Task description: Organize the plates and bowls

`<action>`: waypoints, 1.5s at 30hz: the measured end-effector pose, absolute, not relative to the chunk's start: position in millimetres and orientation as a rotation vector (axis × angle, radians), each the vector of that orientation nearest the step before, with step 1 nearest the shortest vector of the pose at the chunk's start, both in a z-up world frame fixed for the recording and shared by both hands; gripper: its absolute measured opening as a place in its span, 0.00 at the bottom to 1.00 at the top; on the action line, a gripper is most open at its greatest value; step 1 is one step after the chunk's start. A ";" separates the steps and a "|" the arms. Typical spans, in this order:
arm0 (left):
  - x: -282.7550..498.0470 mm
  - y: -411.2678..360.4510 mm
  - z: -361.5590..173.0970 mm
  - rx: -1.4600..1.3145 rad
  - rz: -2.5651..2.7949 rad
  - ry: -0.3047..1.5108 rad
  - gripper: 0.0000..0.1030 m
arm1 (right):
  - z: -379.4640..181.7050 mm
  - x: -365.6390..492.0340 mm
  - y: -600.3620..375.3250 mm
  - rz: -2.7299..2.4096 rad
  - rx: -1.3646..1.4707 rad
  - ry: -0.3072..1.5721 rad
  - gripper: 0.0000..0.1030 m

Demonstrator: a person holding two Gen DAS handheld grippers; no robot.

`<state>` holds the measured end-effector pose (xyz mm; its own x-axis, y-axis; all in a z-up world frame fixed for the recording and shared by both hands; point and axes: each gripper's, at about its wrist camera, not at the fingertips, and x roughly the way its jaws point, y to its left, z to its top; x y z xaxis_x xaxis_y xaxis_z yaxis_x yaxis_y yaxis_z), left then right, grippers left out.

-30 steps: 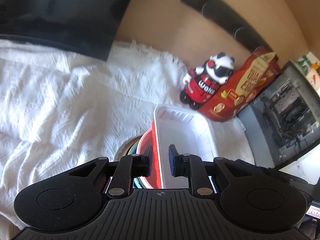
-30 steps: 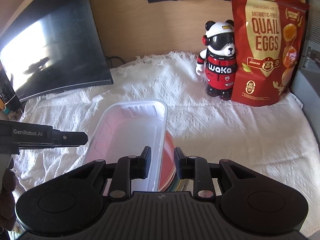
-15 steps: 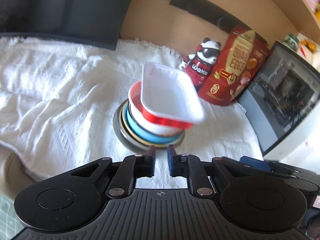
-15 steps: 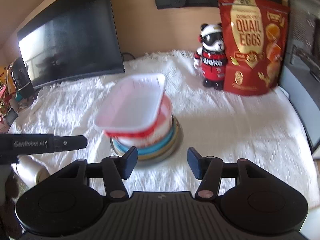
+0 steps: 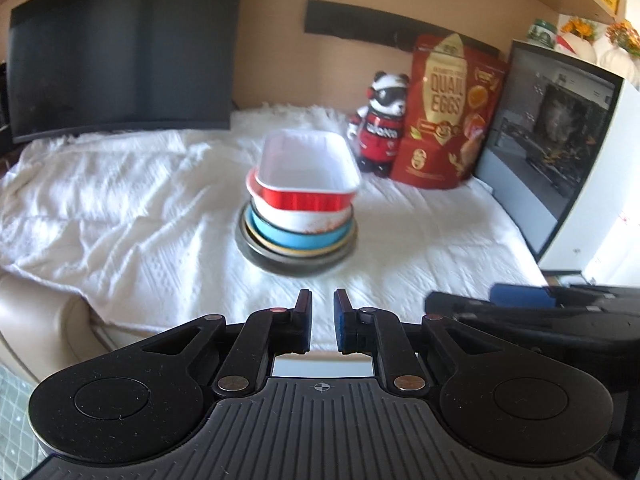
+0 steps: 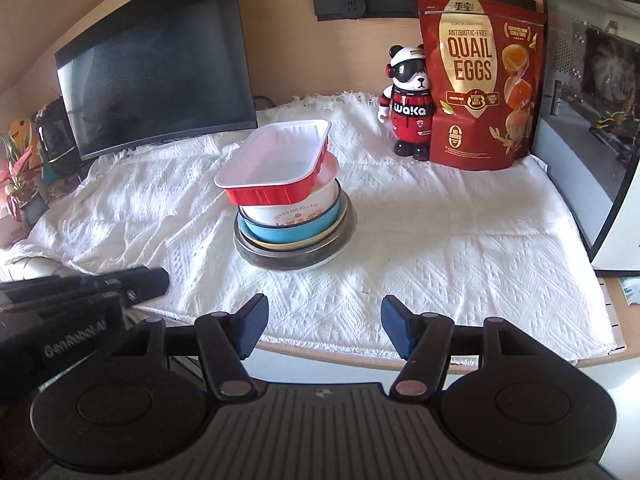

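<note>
A stack of dishes stands in the middle of the white cloth. On top lies a red foil tray (image 5: 306, 168) (image 6: 276, 156) with a white inside, sitting slightly askew. Under it are a white printed bowl (image 6: 296, 210), a blue bowl (image 6: 294, 234) and a grey metal dish (image 6: 296, 258). My left gripper (image 5: 323, 308) is shut and empty, well short of the stack, over the table's near edge. My right gripper (image 6: 323, 316) hangs there too; its jaws are opening, with nothing between them.
A dark monitor (image 6: 156, 76) stands at the back left. A panda figure (image 6: 410, 104) and a red quail-egg bag (image 6: 476, 80) stand at the back right. A computer case (image 6: 592, 100) walls off the right side. The cloth (image 6: 440, 240) hangs over the front edge.
Both grippers have pulled back from the stack toward the table's front edge. The right jaws let go of the tray's rim and spread apart. The left jaws closed on nothing.
</note>
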<state>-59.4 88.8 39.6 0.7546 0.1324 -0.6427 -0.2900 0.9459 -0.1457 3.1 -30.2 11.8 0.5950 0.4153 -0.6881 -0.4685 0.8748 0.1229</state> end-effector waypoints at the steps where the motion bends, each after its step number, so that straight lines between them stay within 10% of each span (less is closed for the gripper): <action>1: -60.1 86.7 39.2 -0.239 0.230 0.682 0.13 | 12.2 3.2 -31.0 0.519 -0.072 0.780 0.61; 45: -73.4 92.6 29.0 -0.279 0.242 0.724 0.13 | 7.6 -8.3 -23.8 0.545 -0.103 0.810 0.61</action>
<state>-73.4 92.6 29.0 0.7242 0.1210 -0.6789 -0.3119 0.9355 -0.1660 -8.3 -23.8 7.6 0.5609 0.4230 -0.7117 -0.4998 0.8583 0.1163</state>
